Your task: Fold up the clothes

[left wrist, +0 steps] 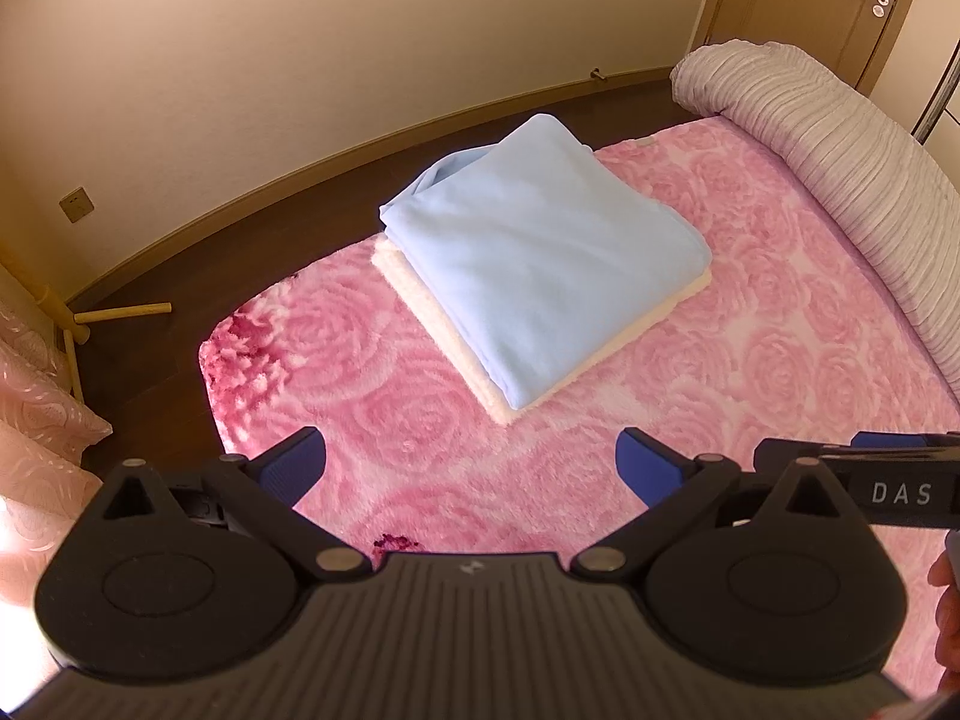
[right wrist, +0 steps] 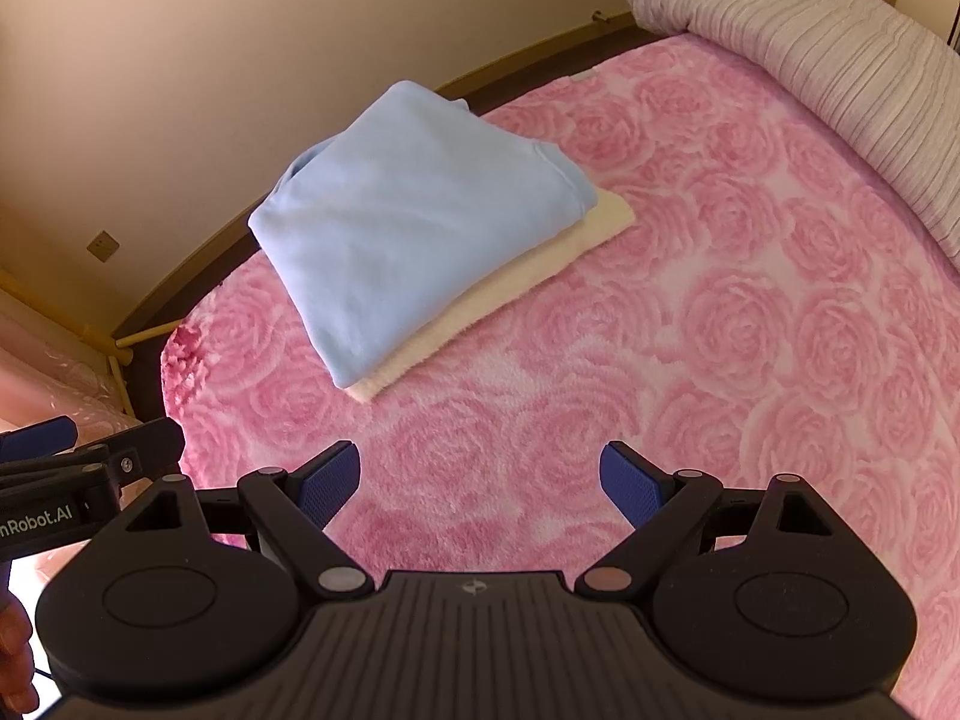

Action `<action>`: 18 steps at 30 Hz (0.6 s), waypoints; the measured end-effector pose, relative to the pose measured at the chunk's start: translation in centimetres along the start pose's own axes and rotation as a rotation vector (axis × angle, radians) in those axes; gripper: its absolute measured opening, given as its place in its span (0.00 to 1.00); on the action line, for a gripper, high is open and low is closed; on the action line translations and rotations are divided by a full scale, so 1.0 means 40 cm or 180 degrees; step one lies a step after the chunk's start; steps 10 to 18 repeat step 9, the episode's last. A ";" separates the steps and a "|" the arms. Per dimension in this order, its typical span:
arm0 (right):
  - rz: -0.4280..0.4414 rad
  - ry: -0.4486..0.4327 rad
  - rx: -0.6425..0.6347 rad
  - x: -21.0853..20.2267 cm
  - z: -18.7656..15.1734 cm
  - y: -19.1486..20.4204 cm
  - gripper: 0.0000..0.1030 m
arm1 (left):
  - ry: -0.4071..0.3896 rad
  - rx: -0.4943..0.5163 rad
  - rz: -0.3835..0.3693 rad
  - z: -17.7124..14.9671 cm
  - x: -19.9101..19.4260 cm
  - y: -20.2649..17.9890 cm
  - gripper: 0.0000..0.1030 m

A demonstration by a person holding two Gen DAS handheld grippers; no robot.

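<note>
A folded light blue garment (left wrist: 540,252) (right wrist: 414,222) lies on top of a folded cream garment (left wrist: 456,354) (right wrist: 480,306), stacked on the pink rose-patterned bedspread (left wrist: 750,360) (right wrist: 750,330). My left gripper (left wrist: 471,468) hovers open just short of the stack's near corner, nothing between its blue pads. My right gripper (right wrist: 480,480) is open too, empty, to the right of the left one and a little back from the stack. Each gripper shows at the edge of the other's view.
A rolled grey ribbed quilt (left wrist: 840,168) (right wrist: 840,60) lies along the far right of the bed. The bed's left edge drops to a dark floor (left wrist: 240,240) by the beige wall. A wooden stand's foot (left wrist: 120,315) and a pink curtain (left wrist: 36,420) sit at left.
</note>
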State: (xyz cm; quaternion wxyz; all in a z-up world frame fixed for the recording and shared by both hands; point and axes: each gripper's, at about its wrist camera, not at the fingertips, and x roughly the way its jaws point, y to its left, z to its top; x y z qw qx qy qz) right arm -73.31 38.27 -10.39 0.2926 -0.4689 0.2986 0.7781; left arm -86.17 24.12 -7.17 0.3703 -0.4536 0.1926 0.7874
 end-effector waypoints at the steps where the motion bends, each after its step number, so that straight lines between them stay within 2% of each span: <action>1: -0.0003 0.0000 0.0004 -0.001 -0.001 0.000 0.87 | -0.0008 0.0006 0.0003 -0.001 0.000 0.000 0.99; 8: -0.0020 -0.0008 0.0040 -0.014 -0.016 -0.002 0.87 | -0.0109 0.0076 -0.0021 -0.010 -0.019 -0.009 0.99; 18: -0.0021 -0.0017 0.0043 -0.019 -0.018 -0.002 0.87 | -0.0112 0.0070 -0.0014 -0.010 -0.023 -0.009 0.99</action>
